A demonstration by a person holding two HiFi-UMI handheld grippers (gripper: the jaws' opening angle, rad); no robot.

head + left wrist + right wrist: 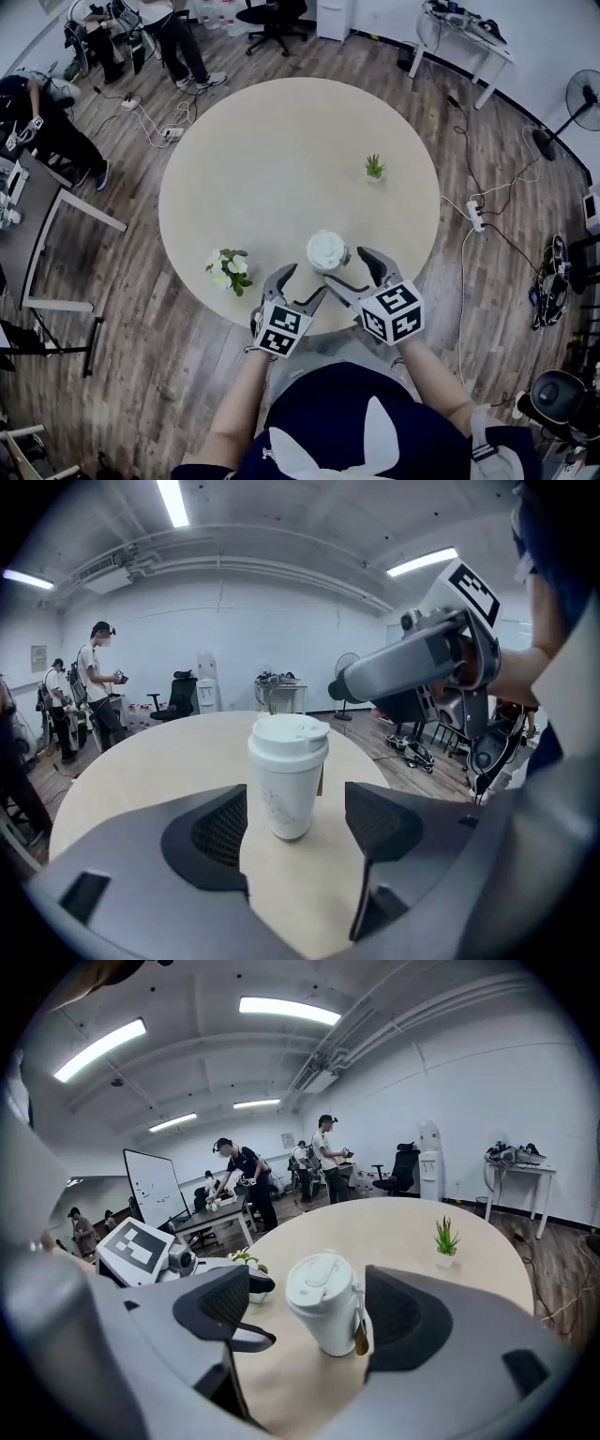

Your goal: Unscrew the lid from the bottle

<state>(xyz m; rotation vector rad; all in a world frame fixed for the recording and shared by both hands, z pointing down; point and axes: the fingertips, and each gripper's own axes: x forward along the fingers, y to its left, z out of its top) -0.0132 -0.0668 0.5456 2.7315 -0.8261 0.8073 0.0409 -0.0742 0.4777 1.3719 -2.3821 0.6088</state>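
A white bottle [326, 250] with a white lid stands upright near the front edge of the round table [281, 159]. My left gripper [303, 284] sits just to its front left, jaws open. In the left gripper view the bottle [288, 778] stands between the two pad tips, with a gap on each side. My right gripper [352, 269] reaches in from the front right, also open. In the right gripper view the bottle [325, 1303] leans between the pads, nearer the right pad, and a small brown tag [360, 1335] hangs on its side. Neither gripper presses on it.
A small pot of white flowers [228, 270] stands left of the left gripper. A little green plant [375, 167] sits farther back on the right. People stand near a desk [37, 220] at the far left. Cables and a power strip [475, 216] lie on the floor to the right.
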